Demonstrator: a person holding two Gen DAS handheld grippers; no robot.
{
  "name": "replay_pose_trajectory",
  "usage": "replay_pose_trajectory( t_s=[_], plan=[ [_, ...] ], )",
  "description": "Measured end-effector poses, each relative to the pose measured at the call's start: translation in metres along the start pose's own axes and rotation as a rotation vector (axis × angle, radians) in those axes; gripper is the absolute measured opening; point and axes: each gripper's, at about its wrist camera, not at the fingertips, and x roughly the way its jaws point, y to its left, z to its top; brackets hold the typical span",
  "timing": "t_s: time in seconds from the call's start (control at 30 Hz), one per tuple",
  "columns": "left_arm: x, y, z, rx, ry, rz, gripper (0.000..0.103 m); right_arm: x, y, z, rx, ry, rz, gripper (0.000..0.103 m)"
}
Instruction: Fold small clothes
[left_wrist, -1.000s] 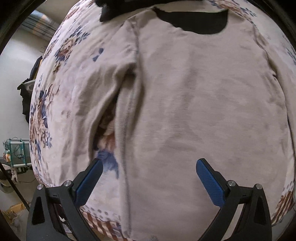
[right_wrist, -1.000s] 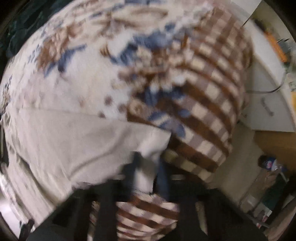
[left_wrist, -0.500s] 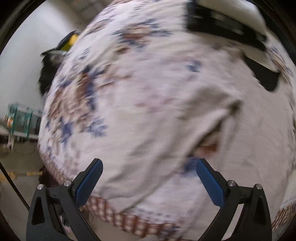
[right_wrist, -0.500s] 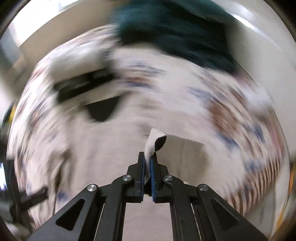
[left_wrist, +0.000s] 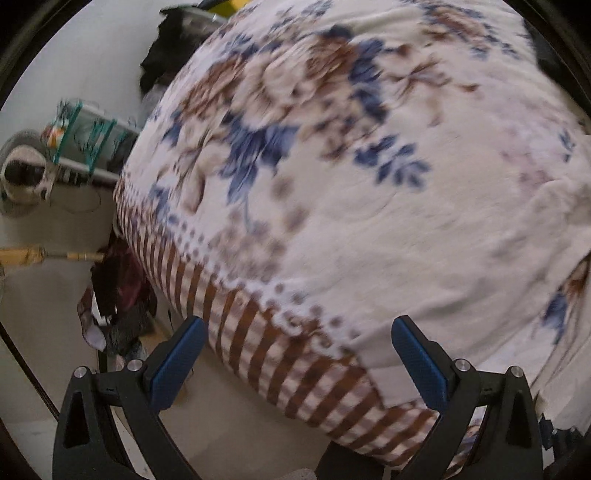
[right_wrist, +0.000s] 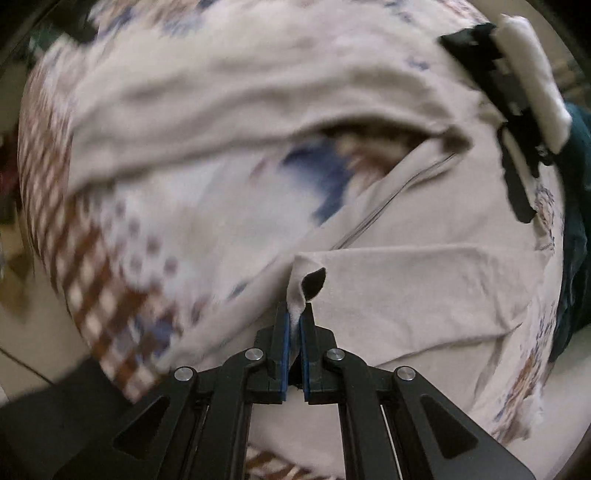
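Observation:
A beige long-sleeved top (right_wrist: 424, 295) lies spread on a floral blanket (right_wrist: 229, 206). My right gripper (right_wrist: 294, 314) is shut on the cuff of one sleeve (right_wrist: 306, 284), which it holds up over the top's body. The other sleeve (right_wrist: 221, 99) stretches across the upper part of the right wrist view. In the left wrist view my left gripper (left_wrist: 298, 325) is open with nothing between its fingers, above the blanket's striped border (left_wrist: 258, 332) at the bed's corner. A plain beige part of the top (left_wrist: 461, 266) lies just beyond its right finger.
A black and white folded item (right_wrist: 517, 85) and dark teal cloth (right_wrist: 576, 221) lie at the bed's far side. Left of the bed the floor holds a dark heap of clothes (left_wrist: 118, 295), a teal rack (left_wrist: 88, 133) and a wooden stick (left_wrist: 37, 254).
My left gripper has swung left off the top's body to the bed's corner, still open. My right gripper has rolled round and carried the cuff from the bed's edge over the top's body.

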Motion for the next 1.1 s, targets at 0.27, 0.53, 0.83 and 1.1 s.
replay_pose_trajectory(
  t_s=[0.27,0.53,0.83,1.1],
  plan=[
    [0.045,0.041,-0.030,-0.172,0.175,-0.248,0.103,0.002,-0.032,-0.018,0.187,0.167,0.163,0.033],
    [0.112,-0.001,-0.047,-0.305,0.420,-0.673,0.103,-0.017,-0.128,-0.076,0.670,0.142,0.237,0.051],
    [0.110,-0.008,-0.057,-0.404,0.301,-0.603,0.007,-0.013,-0.172,-0.148,0.850,0.161,0.249,0.064],
    [-0.007,-0.016,-0.030,-0.193,-0.105,-0.495,0.006,-0.028,-0.215,-0.129,0.819,0.133,0.189,0.076]
  ],
)
